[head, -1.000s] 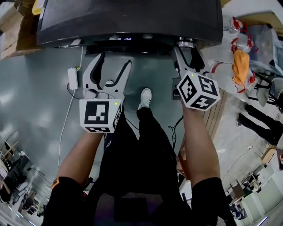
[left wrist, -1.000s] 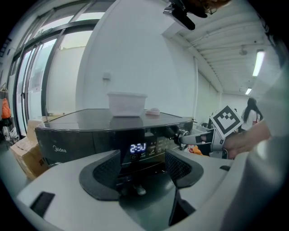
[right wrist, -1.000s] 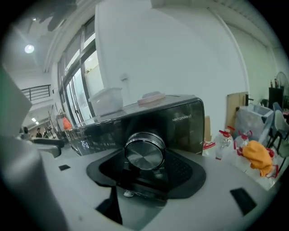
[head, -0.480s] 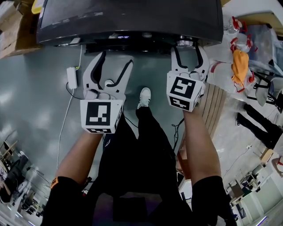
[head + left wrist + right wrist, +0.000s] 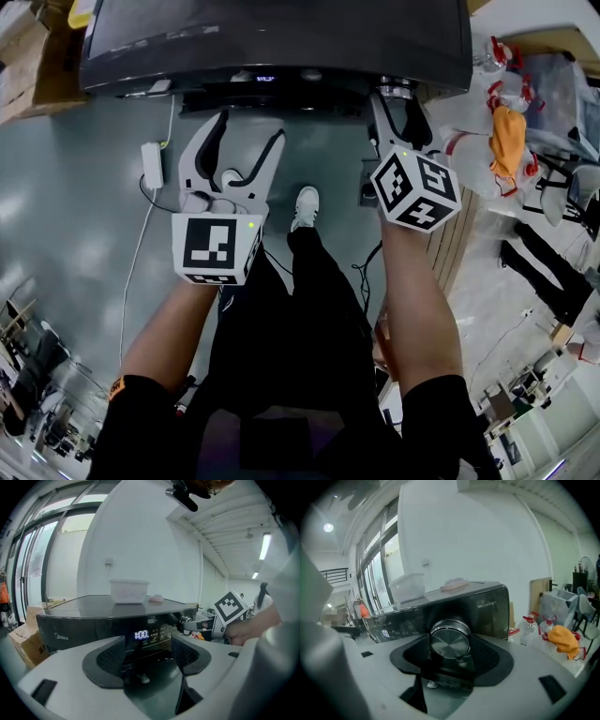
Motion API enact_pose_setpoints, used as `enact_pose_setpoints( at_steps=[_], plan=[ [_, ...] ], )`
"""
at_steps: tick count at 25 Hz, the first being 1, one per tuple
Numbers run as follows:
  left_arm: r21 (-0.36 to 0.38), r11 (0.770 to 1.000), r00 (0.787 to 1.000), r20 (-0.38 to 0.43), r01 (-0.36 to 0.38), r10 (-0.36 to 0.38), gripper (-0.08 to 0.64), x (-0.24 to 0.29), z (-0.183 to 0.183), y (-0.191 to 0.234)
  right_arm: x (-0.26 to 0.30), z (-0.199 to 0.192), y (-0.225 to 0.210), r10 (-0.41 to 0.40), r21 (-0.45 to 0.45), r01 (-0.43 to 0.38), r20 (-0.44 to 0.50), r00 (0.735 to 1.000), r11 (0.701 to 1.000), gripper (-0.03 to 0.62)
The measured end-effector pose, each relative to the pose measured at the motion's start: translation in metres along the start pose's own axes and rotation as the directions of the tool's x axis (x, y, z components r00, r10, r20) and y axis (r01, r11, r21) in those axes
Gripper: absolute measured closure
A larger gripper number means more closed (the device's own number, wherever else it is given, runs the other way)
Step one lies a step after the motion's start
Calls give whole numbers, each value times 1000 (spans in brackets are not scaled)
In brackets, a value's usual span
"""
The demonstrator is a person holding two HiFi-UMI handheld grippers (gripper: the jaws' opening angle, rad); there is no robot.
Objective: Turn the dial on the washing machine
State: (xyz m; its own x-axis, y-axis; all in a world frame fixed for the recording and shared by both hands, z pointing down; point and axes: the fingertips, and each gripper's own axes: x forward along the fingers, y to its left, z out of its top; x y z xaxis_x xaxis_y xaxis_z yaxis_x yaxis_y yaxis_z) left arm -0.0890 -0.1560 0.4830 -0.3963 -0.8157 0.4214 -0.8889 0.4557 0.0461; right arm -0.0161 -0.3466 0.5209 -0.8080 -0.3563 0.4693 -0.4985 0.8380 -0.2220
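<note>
A workshop hall: grey floor (image 5: 84, 206), cardboard boxes (image 5: 28, 80), tall windows (image 5: 42, 559).

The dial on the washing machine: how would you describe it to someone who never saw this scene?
Find the dark washing machine with its glossy black front panel. At the panel's right end, far from the lit display, sticks out the dial. It alone is a round, raised knob with a brushed-metal face; its neighbours are flat and black.

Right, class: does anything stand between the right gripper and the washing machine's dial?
Nothing visible does. The dial sits between the jaws of the right gripper, which have just been closing, pads against its sides.
</note>
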Motion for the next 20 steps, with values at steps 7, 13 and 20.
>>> enact_pose_setpoints(
  at_steps=[7, 13, 20],
  plan=[
    [19, 1000, 1000, 1, -9, 9, 265, -1, 0, 2, -2, -4, 2, -62, -248, 53, -26, 998, 967, 285],
    [18, 1000, 1000, -1, -16, 16, 265, -3, 0, 5, -1, -3, 13, -153, -564, 119, -13, 988, 817, 282],
    [2, 1000, 1000, 3, -16, 16, 265, -4, -1, 8, 2, -3, 9, -163, -511, 135, -10, 987, 849, 305]
  ],
)
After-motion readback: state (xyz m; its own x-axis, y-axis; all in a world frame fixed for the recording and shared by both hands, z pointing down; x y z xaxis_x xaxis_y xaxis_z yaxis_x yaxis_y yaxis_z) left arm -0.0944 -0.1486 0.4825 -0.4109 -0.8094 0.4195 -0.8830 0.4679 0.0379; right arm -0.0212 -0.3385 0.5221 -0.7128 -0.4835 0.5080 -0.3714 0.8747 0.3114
